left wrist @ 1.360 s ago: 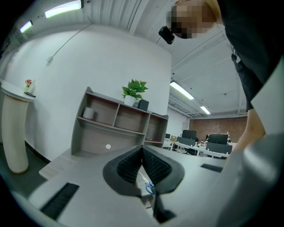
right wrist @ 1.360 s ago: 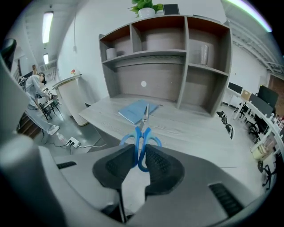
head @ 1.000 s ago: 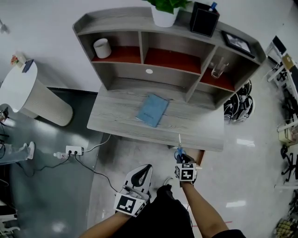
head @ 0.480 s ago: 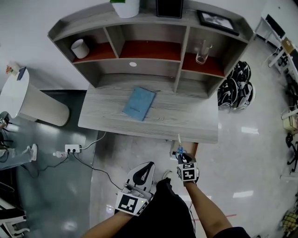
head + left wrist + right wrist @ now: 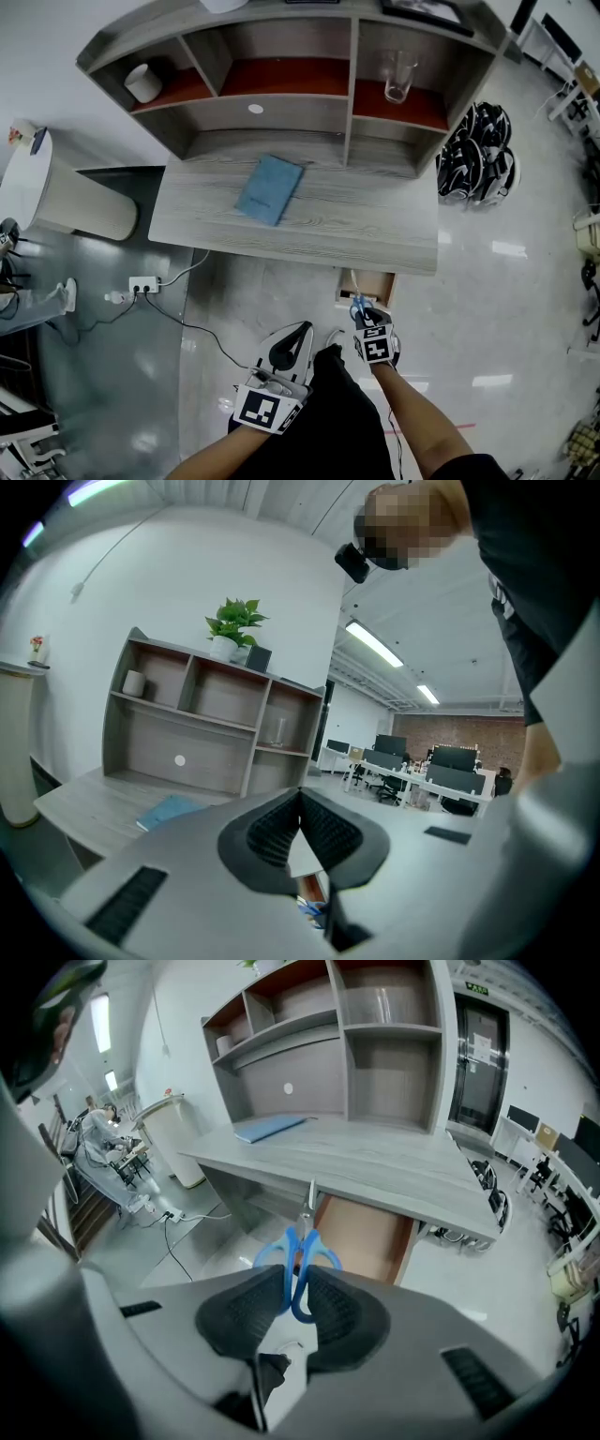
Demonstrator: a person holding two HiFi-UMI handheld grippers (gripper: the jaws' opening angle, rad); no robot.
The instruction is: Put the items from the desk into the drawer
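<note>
Blue-handled steel scissors (image 5: pixel 292 1274) hang in front of the open wooden drawer (image 5: pixel 364 1234), clenched by one plastic handle loop in the right tongs (image 5: pixel 298 1305), with the blades pointing ahead toward the drawer's smooth brown bottom. The left tongs (image 5: pixel 300 797) are closed on nothing and held off to the side. The risk lies in the grip. The ribbed black pads (image 5: pixel 244 1312) pinch only a thin, rounded loop, so the scissors could swivel or slide out. The slim metal tips may also catch the grey wood-grain worktop (image 5: pixel 394 1174), whose front edge overhangs part of the drawer, sending the tool onto the glossy pale floor (image 5: pixel 206 1251). A release from too high would probably let hard steel bounce off the flat drawer bottom. Well apart on the worktop lies a thin rectangular blue notebook (image 5: pixel 269 1129) with a matte cover, not yet put away. It sits below an open shelf unit (image 5: pixel 338 1016) of the same grey grain with reddish-brown boards.
</note>
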